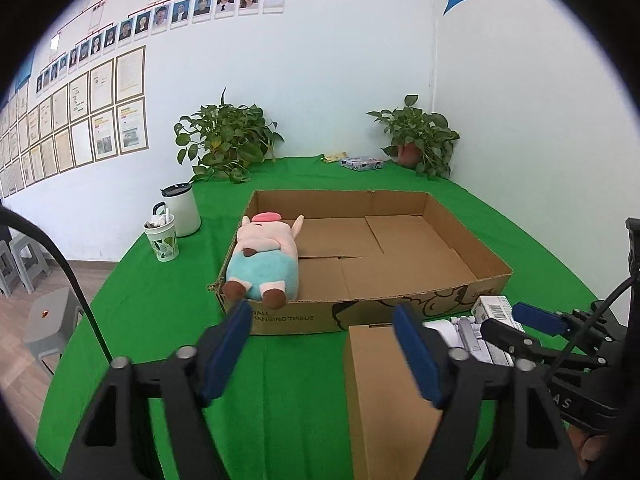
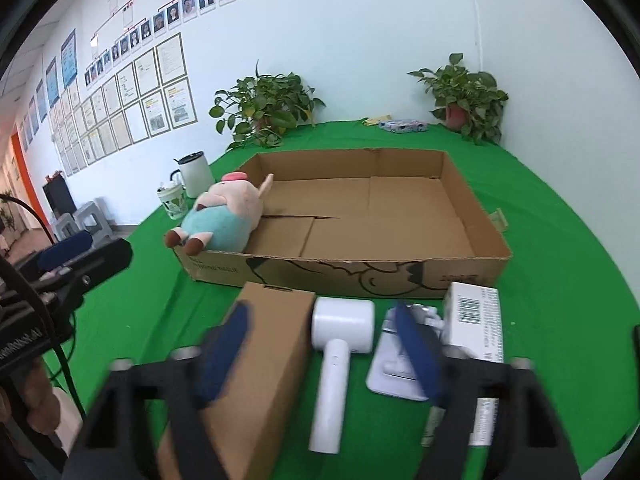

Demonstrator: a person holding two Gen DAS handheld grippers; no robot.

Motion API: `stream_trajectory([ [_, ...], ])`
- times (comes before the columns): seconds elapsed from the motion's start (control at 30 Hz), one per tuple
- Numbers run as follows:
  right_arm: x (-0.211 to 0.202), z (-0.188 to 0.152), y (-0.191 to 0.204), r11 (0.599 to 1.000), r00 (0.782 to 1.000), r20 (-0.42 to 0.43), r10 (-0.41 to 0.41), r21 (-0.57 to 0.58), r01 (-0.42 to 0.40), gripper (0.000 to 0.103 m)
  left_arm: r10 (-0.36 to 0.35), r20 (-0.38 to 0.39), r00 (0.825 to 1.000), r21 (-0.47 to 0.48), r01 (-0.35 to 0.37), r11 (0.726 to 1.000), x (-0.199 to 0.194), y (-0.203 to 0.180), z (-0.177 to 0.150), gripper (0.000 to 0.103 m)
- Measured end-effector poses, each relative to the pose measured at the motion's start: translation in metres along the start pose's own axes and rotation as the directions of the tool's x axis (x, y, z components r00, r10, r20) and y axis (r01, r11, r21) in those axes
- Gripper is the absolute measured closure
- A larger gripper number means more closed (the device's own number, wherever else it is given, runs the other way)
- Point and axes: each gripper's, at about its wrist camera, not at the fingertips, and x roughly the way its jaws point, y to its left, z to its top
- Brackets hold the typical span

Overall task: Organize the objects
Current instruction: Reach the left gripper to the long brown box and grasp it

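A: Where was the plush pig [image 1: 262, 258] lying?

B: It lay inside the cardboard tray [image 1: 476, 250], in the left near corner, with its feet against the front wall. The rest of the tray floor was bare.

A: And the other things, counted from the tray?

B: They stood in a row just before its front wall, on the green cloth [image 2: 560, 240]. The brown carton [image 2: 272, 360] was the leftmost. Beside it, to the right, was the white hair dryer [image 2: 340, 344], then a white flat pack [image 2: 394, 372], and then the white box with a barcode [image 2: 474, 320].

A: What did the left gripper [image 1: 324, 354] do?

B: Its blue pads were apart and nothing was between them. It hung above the cloth, before the tray's front wall, and its right finger was over the carton.

A: And the right gripper [image 2: 324, 352]?

B: Its jaws were also spread, blurred, and pinched nothing. They hung above the carton, the dryer and the flat pack.
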Motion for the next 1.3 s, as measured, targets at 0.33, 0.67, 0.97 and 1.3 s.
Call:
stream_trajectory([
  [0.33, -0.02, -0.011, -0.019, 0.999, 0.999, 0.035, -0.02, 0.038, 0.018, 0.001, -0.025, 0.018, 1.0, 0.003, 0.025, 1.0, -0.004, -0.011, -0.014, 0.017],
  [0.67, -0.026, -0.027, -0.021, 1.0, 1.0, -0.002, 0.015, 0.002, -0.015, 0.001, -0.084, -0.04, 0.996, -0.062, 0.081, 0.995, -0.002, 0.008, -0.021, 0.017],
  [0.97, -0.05, -0.055, 0.017, 0.935, 0.925, -0.192, 0.328, -0.075, -0.347, 0.001, -0.149, -0.131, 0.98, -0.132, 0.132, 0.982, 0.0, 0.037, -0.042, 0.017],
  [1.3, -0.035, -0.095, 0.091, 0.925, 0.91, -0.327, 0.256, -0.192, -0.329, 0.001, -0.377, -0.312, 0.872, -0.284, 0.293, 0.913, 0.043, 0.044, -0.087, 0.018],
])
